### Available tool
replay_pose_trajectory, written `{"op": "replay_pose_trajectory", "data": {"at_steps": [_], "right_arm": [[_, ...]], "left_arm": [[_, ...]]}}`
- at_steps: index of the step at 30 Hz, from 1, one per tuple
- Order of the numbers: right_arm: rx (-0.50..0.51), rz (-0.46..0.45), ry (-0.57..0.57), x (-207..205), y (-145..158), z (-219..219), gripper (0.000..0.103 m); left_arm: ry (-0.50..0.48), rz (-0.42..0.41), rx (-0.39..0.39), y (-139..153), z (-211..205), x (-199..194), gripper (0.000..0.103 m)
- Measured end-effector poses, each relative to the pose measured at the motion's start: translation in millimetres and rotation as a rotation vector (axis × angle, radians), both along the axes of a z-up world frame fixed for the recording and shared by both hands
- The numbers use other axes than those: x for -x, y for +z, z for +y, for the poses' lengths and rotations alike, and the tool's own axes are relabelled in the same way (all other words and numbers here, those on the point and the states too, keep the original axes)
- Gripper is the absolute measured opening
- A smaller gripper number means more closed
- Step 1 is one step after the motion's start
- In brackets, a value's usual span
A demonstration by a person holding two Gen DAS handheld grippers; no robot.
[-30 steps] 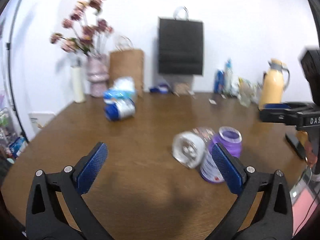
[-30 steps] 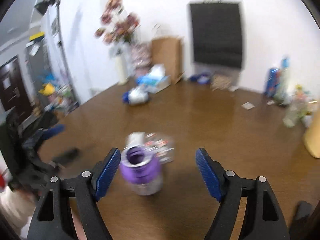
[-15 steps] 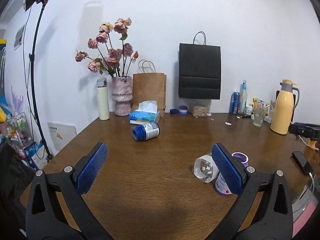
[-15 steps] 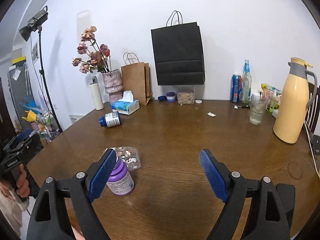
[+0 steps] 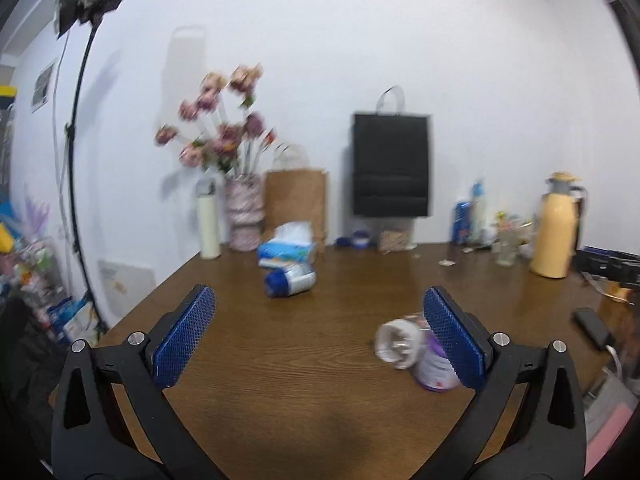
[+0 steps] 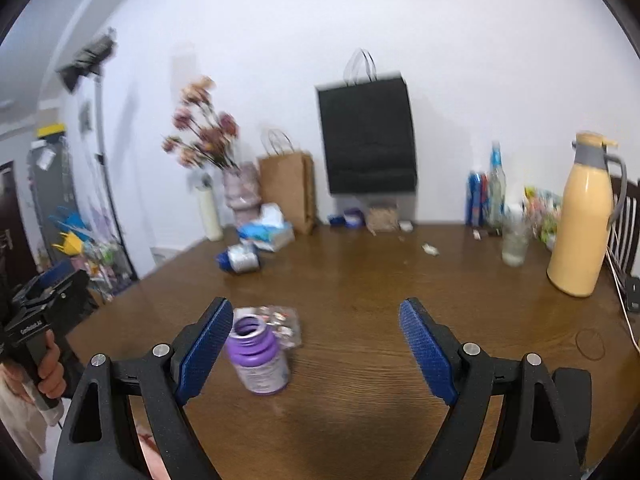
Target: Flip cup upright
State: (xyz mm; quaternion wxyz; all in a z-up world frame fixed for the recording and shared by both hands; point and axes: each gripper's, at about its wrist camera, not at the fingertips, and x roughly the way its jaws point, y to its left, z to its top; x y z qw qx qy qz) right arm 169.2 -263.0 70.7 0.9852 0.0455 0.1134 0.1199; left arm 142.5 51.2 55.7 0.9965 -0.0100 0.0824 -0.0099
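- On the brown wooden table (image 5: 280, 364), the clear cup (image 5: 397, 343) lies on its side, its round end facing our left wrist camera, touching the purple bottle (image 6: 258, 357) that stands upright beside it.
- Compared with half a second ago, both views are blurred, and the cup and bottle sit slightly lower and closer in the left view; the cup lies tipped over as before.
- In the right view the purple bottle now shows between the fingers, just beside the left pad, where before that pad partly covered it.
- Our left gripper (image 5: 320, 334) has its jaws spread wide and holds nothing; its right pad overlaps the bottle in the picture.
- Our right gripper (image 6: 316, 350) is likewise released and empty.
- We count one cup, one purple bottle, and one blue-capped bottle (image 5: 290, 279) lying on its side farther back.
- Along the wall we count two paper bags, one black (image 5: 391, 168) and one brown (image 5: 296, 202), one vase of flowers (image 5: 243, 216), one tissue box (image 5: 286, 251) and one yellow thermos jug (image 6: 584, 216).
- The left gripper's handle (image 6: 36, 320) shows at the right view's left edge, held in a hand.
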Motion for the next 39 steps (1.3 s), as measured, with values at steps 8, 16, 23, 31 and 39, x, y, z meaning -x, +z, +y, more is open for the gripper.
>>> {"op": "replay_pose_trajectory", "data": {"at_steps": [8, 16, 23, 31, 39], "right_arm": [[0.068, -0.038, -0.046, 95.0, -38.2, 24.0, 0.089], [0.015, -0.057, -0.04, 165.0, -77.4, 52.3, 0.089], [0.04, -0.053, -0.033, 165.8, -77.8, 62.0, 0.089], [0.034, -0.064, -0.043, 169.0, -78.6, 61.7, 0.089], [0.025, -0.055, -0.04, 166.0, -79.0, 61.1, 0.089]], "left_arm": [[-0.146, -0.082, -0.059, -28.2, -23.7, 108.2, 0.103], [-0.115, -0.05, -0.036, -52.6, -37.2, 154.0, 0.103], [-0.08, -0.042, 0.035, -51.8, -30.3, 150.6, 0.103], [-0.082, -0.046, 0.031, -52.6, -31.9, 154.2, 0.103], [-0.092, -0.043, 0.031, -53.0, -34.5, 153.6, 0.103]]}}
